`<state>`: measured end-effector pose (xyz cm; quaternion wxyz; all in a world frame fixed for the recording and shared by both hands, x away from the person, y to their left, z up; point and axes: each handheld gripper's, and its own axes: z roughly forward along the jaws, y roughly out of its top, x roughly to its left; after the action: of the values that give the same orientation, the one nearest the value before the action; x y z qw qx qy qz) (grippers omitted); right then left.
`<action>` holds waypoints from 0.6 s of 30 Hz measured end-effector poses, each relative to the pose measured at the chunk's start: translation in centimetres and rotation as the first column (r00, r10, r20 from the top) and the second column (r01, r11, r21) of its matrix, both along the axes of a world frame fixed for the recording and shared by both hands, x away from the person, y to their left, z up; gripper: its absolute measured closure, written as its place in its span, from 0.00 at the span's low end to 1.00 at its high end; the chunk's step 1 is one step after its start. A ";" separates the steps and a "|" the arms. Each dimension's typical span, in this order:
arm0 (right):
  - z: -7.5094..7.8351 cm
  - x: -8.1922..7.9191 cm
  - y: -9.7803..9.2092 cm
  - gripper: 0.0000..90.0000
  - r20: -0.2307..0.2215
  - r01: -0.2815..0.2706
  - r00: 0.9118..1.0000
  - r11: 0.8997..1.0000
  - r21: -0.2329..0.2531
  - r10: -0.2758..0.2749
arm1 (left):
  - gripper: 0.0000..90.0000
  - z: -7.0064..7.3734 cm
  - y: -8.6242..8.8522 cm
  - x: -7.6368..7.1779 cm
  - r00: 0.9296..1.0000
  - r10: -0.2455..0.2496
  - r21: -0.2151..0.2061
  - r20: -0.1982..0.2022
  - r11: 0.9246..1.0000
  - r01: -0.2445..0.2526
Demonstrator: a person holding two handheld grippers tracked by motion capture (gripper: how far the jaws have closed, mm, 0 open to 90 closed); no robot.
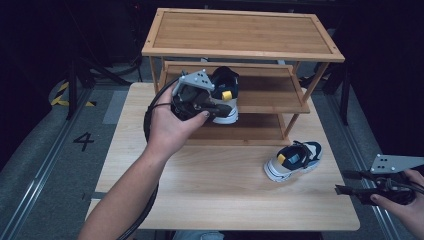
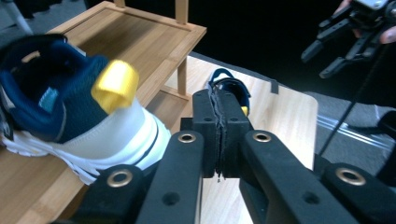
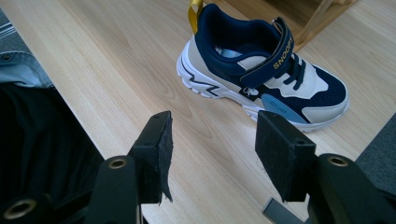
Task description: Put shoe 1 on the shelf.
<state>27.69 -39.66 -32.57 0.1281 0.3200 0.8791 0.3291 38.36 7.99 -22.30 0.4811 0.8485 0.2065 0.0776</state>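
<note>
Over on the left, the person's left hand [image 1: 167,127] reaches forward across the table [image 1: 220,185] with the left gripper [image 1: 200,97] up at the middle shelf of the wooden rack [image 1: 240,35]. In the left gripper view its two black jaws are pressed flat together with nothing between them, and the pads [image 2: 208,126] look frayed along the seam. Just beside the gripper, a navy and white shoe [image 1: 225,95] sits on that shelf, its yellow heel loop [image 2: 115,85] turned toward the jaws; the jaws are near its heel but apart from it.

Further right, a second shoe [image 1: 293,160] of the same pair lies on the bare table in front of the rack's right leg, heel toward the person, with its strap [image 3: 268,63] fastened across the top.

At the far right, the right hand [image 1: 407,200] holds the right gripper [image 1: 345,182] low at the table's edge, well apart from that shoe. Its jaws stand wide apart and empty, pointing at the shoe on the table.
</note>
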 end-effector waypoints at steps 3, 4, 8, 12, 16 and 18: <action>0.1 -0.1 -0.1 0.53 0.004 0.004 1.000 1.000 0.005 -0.004 | 1.00 -1.6 0.2 0.2 0.999 0.031 -0.055 -0.017 0.998 -0.032; 0.2 -0.1 -0.1 0.53 0.004 0.005 1.000 1.000 0.006 -0.005 | 1.00 -2.5 0.2 0.4 0.998 0.051 -0.074 -0.024 0.996 -0.052; 0.1 -0.2 -0.2 0.52 0.003 0.006 1.000 1.000 0.008 -0.006 | 1.00 -3.5 -0.1 0.7 0.996 0.087 -0.069 -0.009 0.994 -0.087; 0.0 -0.4 -0.3 0.52 -0.001 0.008 1.000 1.000 0.006 -0.008 | 1.00 -4.3 -0.3 1.1 0.993 0.119 -0.083 0.014 0.990 -0.118; 0.0 -0.7 -0.5 0.52 -0.004 0.016 1.000 1.000 0.007 -0.016 | 1.00 -5.0 -0.5 2.0 0.992 0.127 -0.091 0.004 0.988 -0.126; -0.1 -0.8 -0.5 0.52 -0.005 0.015 1.000 1.000 0.005 -0.015 | 1.00 -5.2 -0.5 2.5 0.990 0.141 -0.087 0.017 0.986 -0.139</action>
<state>26.90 -40.14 -32.64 0.1274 0.3279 0.8762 0.3294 40.82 7.44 -27.53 0.5128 0.8094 0.2632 0.1123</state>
